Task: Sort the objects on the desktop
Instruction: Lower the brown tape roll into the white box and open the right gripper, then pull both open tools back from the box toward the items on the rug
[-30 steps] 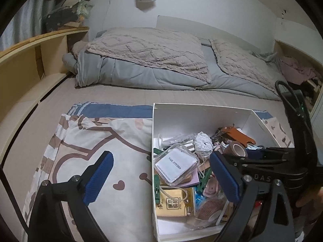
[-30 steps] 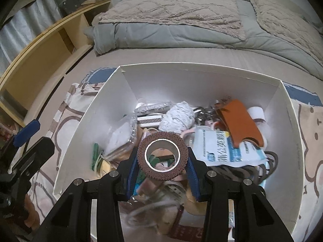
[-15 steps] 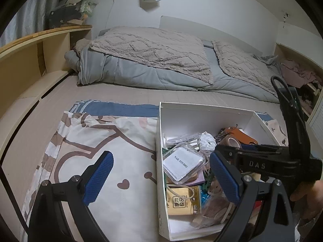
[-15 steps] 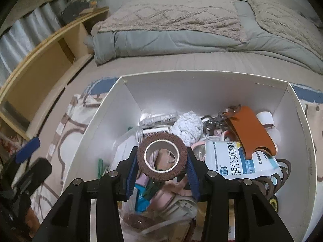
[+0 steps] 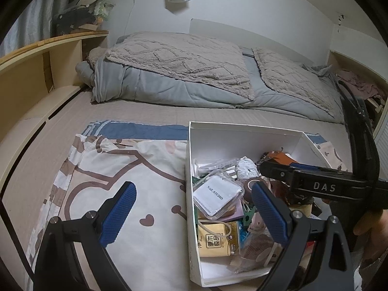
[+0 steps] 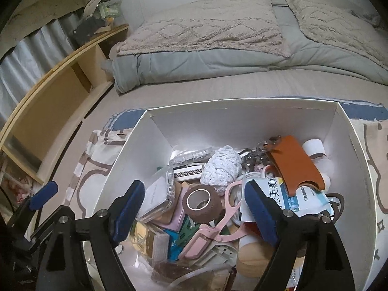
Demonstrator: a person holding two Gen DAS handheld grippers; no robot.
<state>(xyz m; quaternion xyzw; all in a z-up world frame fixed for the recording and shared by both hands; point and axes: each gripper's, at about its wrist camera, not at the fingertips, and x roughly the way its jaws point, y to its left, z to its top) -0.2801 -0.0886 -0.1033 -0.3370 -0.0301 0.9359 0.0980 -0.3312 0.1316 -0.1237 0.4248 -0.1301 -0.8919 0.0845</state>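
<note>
A white cardboard box (image 6: 242, 121) full of small items sits on the bed. A brown tape roll (image 6: 208, 212) lies loose on the pile inside it, tilted, beside pink scissors (image 6: 225, 218). My right gripper (image 6: 194, 191) hovers over the roll; its jaws are opening and stand wide either side of it, and the pads do not touch it. In the left wrist view the right gripper (image 5: 264, 167) reaches into the box (image 5: 242, 140) from the right, above the roll (image 5: 249, 183). My left gripper (image 5: 192, 189) is open and empty, straddling the box's left wall.
The box also holds a clear case (image 5: 217, 195), a white crumpled ball (image 6: 222, 167), an orange leather holder (image 6: 295, 162) and a medicine packet (image 6: 291, 194). A patterned cloth (image 5: 121, 169) lies left of the box. Folded quilts (image 5: 181, 72) lie behind; a wooden shelf (image 5: 36, 72) runs along the left.
The right gripper held the brown tape roll between its pads before. Its jaws have spread and the roll has dropped onto the pile in the box. The left gripper stays open.
</note>
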